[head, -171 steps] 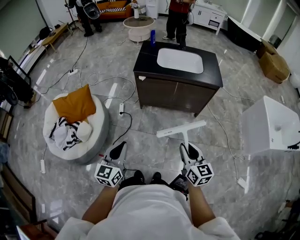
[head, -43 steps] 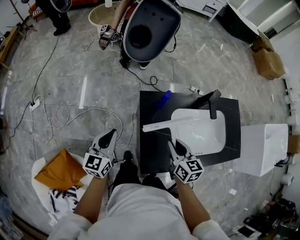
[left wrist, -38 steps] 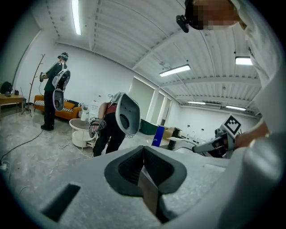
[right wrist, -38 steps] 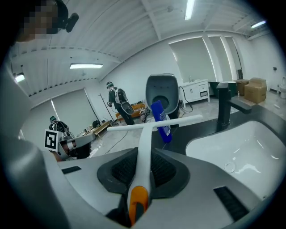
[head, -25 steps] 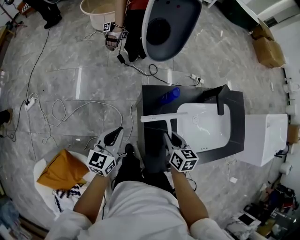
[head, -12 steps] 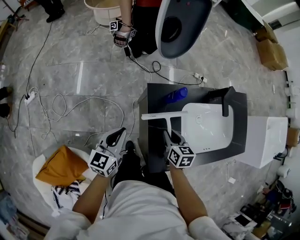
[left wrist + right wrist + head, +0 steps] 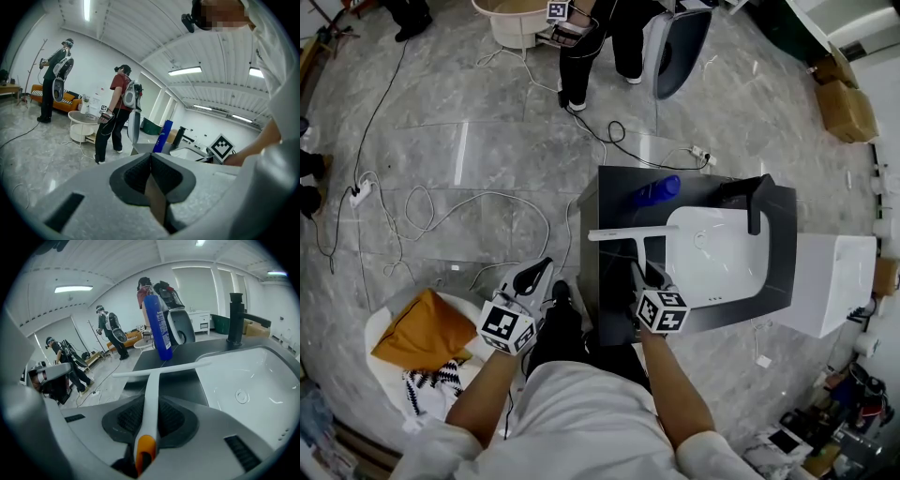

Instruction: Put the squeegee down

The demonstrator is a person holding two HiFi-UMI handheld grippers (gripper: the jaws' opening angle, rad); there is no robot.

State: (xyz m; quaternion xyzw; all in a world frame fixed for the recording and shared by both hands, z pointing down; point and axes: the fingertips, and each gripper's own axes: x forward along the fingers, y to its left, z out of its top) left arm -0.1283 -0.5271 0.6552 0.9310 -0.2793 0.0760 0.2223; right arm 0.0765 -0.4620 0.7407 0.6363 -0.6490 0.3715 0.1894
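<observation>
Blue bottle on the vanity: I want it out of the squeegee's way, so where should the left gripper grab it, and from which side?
Probably round its straight cylindrical body at mid-height, jaws level, since the blue bottle stands upright. Come from the left, over the countertop edge: the basin and the squeegee held by the right gripper crowd the other sides.

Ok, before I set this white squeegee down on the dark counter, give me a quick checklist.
1. Right gripper shut on the white squeegee with the orange-tipped handle: ok.
2. Bare black countertop beneath the blade, beside the white sink basin: ok.
3. Blue cylindrical bottle stands beyond the blade, apart from it: ok.
4. Blade touching the countertop: cannot tell.
5. Left gripper shut, empty, away from the countertop: ok.
</observation>
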